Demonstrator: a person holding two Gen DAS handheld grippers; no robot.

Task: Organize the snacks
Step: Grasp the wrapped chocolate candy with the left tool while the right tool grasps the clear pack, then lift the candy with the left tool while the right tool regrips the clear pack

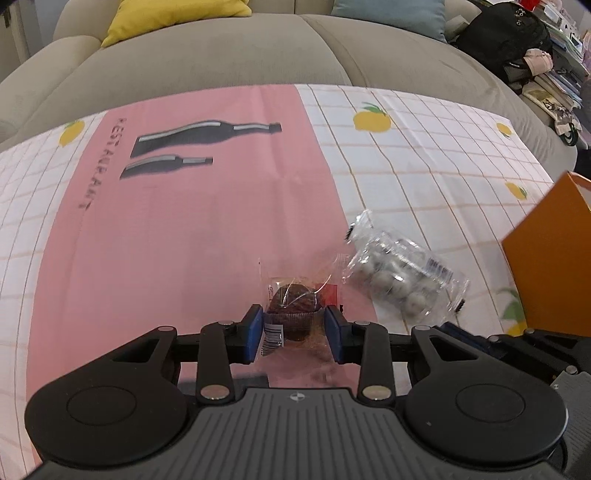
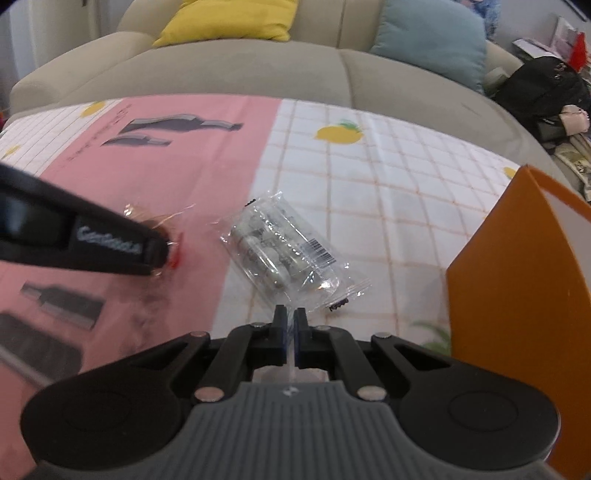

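The left tool (image 1: pixel 294 320) has its blue pads (image 1: pixel 255 332) closed on a muffin (image 1: pixel 293 308) in a clear wrapper, one pad against each side of the dark ribbed cup. The muffin sits at 6 o'clock on the pink strip of the cloth (image 1: pixel 184 240), just ahead of the tool body. At 2 o'clock from the muffin, near but apart from it, lies a clear bag (image 1: pixel 400 273) of pale round sweets with a barcode on one end, resting on the white checked part of the cloth.

In the right wrist view the right tool (image 2: pixel 291 318) has its jaws drawn almost together, pinching the thin sealed edge of the bag (image 2: pixel 284 254); a sliver of clear film shows between the pads. The bag stretches away from the tool toward 11 o'clock, flat on the white checks. At 9 o'clock the left tool (image 2: pixel 162 251) reaches in as a black arm, its tip over the muffin wrapper (image 2: pixel 159 218), which it mostly hides.

An orange box (image 2: pixel 517 295) stands at 3 o'clock, upright, beside the bag and apart from it. The cloth is spread over a grey sofa (image 2: pixel 258 74), with a yellow cushion (image 2: pixel 229 18) at 12 o'clock and a blue cushion (image 2: pixel 432 37) at 1 o'clock.
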